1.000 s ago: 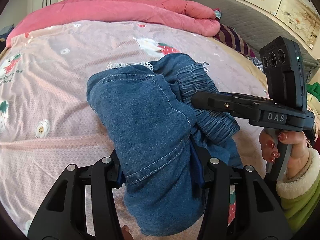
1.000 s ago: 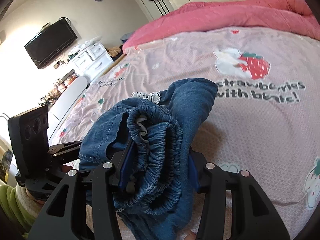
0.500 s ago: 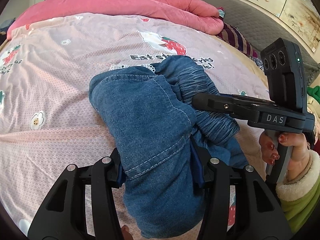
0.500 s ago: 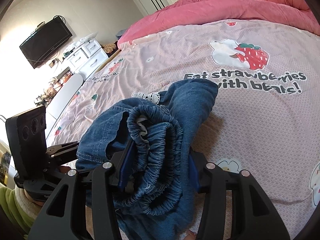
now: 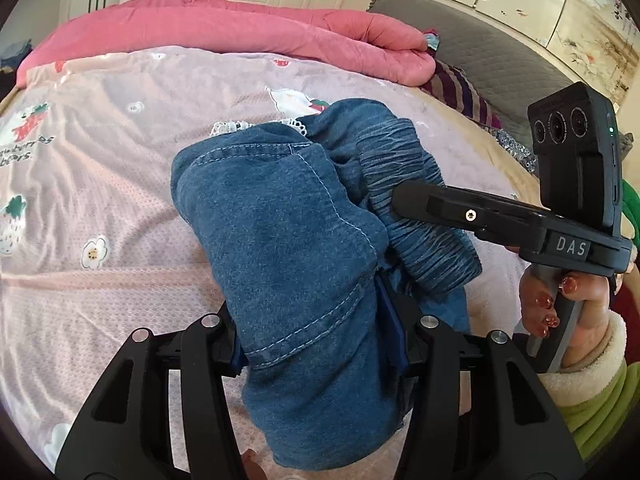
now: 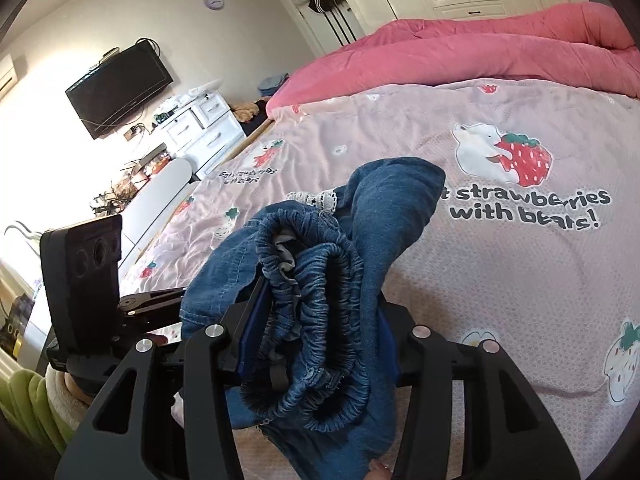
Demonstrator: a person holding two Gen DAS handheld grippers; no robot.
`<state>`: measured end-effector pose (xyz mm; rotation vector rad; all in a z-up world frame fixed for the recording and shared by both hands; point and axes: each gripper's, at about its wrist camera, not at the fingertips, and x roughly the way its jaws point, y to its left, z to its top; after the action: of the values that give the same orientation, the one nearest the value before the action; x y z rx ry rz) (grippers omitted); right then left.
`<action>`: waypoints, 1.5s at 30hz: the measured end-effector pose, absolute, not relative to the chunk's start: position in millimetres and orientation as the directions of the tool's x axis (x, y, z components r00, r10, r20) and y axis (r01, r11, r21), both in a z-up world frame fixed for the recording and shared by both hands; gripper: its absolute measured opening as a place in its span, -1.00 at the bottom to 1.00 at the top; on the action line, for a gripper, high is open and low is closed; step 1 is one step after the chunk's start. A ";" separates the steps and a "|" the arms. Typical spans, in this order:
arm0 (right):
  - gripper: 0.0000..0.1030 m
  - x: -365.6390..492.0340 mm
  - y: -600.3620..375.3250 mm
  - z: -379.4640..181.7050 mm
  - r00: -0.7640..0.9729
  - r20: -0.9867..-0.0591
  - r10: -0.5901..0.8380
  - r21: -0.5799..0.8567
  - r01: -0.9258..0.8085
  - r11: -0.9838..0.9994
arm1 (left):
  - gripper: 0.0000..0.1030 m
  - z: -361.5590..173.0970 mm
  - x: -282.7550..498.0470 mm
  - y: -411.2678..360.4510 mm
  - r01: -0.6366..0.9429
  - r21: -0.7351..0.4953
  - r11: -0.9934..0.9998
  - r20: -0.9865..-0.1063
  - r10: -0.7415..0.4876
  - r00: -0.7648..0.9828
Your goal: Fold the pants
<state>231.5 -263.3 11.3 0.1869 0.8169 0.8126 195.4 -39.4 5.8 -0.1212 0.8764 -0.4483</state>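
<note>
Pants: folded blue denim pants with a gathered elastic waistband point(image 5: 288, 240), bunched into a thick bundle between my two grippers above the bed; whether the far end touches the sheet I cannot tell.
My left gripper point(image 5: 320, 344): its black fingers point(image 5: 224, 344) are clenched on the smooth denim side of the bundle, cloth pressed against both blue pads.
My right gripper point(image 6: 316, 340): its black fingers point(image 6: 404, 340) grasp the ruffled waistband end point(image 6: 316, 304), the gathered layers squeezed between the pads.
Right gripper from the left camera: it point(image 5: 416, 204) comes in from the right, its tip against the waistband folds, with my hand point(image 5: 560, 300) in a green, fleece-cuffed sleeve on the handle.
Lace trim: a strip of white lace point(image 6: 320, 199) peeks out at the far edge of the denim.
Bed: pale pink sheet printed with bears, strawberries and lettering point(image 6: 520, 264), lying under the pants.
Quilt: a rolled pink quilt point(image 5: 224, 28) lies along the far side of the bed, well apart from the pants.
Room: a dark wall television point(image 6: 120, 88) above a white drawer unit point(image 6: 204, 128).
</note>
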 end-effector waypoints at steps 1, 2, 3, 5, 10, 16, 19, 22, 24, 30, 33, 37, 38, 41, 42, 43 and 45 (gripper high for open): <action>-0.10 234.7 -263.5 7.8 0.404 -0.581 0.706 0.449 -0.565 0.692 | -0.18 3.1 196.8 -38.9 0.325 -0.285 0.902 -0.719 -0.425 0.549; -0.10 237.9 -263.4 3.2 0.397 -0.588 0.705 0.457 -0.556 0.694 | -0.18 0.4 198.2 -38.9 0.321 -0.290 0.902 -0.723 -0.426 0.544; -0.10 239.9 -262.7 -1.9 0.393 -0.595 0.701 0.460 -0.549 0.698 | -0.18 -3.5 200.0 -38.7 0.317 -0.293 0.902 -0.728 -0.425 0.538; -0.10 244.6 -260.9 -12.7 0.385 -0.610 0.693 0.462 -0.537 0.706 | -0.18 -11.9 202.7 -38.9 0.310 -0.290 0.905 -0.738 -0.418 0.529; -0.10 250.8 -256.5 -32.9 0.382 -0.648 0.659 0.439 -0.520 0.733 | -0.18 -28.8 209.0 -40.2 0.296 -0.284 0.912 -0.753 -0.403 0.520; 0.00 256.5 -256.8 -47.6 0.375 -0.673 0.637 0.432 -0.501 0.750 | -0.10 -40.4 212.8 -43.2 0.291 -0.270 0.918 -0.761 -0.388 0.519; 0.11 260.7 -259.4 -55.3 0.365 -0.685 0.630 0.447 -0.473 0.759 | -0.03 -45.8 213.6 -42.6 0.286 -0.281 0.916 -0.764 -0.394 0.510; 0.26 265.5 -264.1 -63.5 0.349 -0.690 0.634 0.478 -0.438 0.761 | 0.05 -51.2 214.7 -39.3 0.278 -0.295 0.914 -0.767 -0.400 0.502; 0.32 267.0 -265.6 -66.1 0.345 -0.690 0.636 0.490 -0.425 0.761 | 0.08 -53.8 215.4 -37.5 0.275 -0.302 0.913 -0.767 -0.404 0.498; 0.54 261.9 -267.7 -58.6 0.390 -0.680 0.621 0.465 -0.426 0.776 | 0.18 -56.2 215.5 -34.2 0.271 -0.310 0.911 -0.765 -0.409 0.498; 0.60 250.0 -274.0 -41.6 0.472 -0.638 0.609 0.426 -0.443 0.789 | 0.23 -53.6 212.8 -33.4 0.268 -0.303 0.914 -0.763 -0.401 0.506; 0.76 232.8 -284.8 -17.4 0.566 -0.573 0.593 0.389 -0.450 0.804 | 0.28 -50.5 210.2 -33.2 0.265 -0.294 0.918 -0.762 -0.393 0.515; 0.82 229.6 -286.1 -15.0 0.578 -0.566 0.588 0.380 -0.450 0.808 | 0.29 -49.1 208.8 -33.0 0.264 -0.293 0.919 -0.760 -0.391 0.519; 0.85 212.2 -289.1 -7.3 0.629 -0.556 0.543 0.313 -0.447 0.838 | 0.31 -43.1 203.0 -32.9 0.261 -0.291 0.920 -0.751 -0.389 0.534; 0.86 206.3 -289.0 -5.6 0.644 -0.557 0.524 0.287 -0.443 0.849 | 0.32 -39.3 199.5 -33.1 0.263 -0.286 0.921 -0.745 -0.387 0.544; 0.87 203.0 -289.5 -4.9 0.654 -0.556 0.513 0.272 -0.440 0.856 | 0.37 -34.8 194.8 -33.5 0.266 -0.274 0.924 -0.738 -0.380 0.558; 0.90 192.0 -291.0 -2.0 0.673 -0.554 0.490 0.242 -0.433 0.868 | 0.47 -26.7 185.9 -33.0 0.270 -0.258 0.927 -0.724 -0.371 0.581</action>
<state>192.0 -291.0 -2.0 0.0930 0.6501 0.5200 185.9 -33.0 -26.7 -0.1245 0.8742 -0.3759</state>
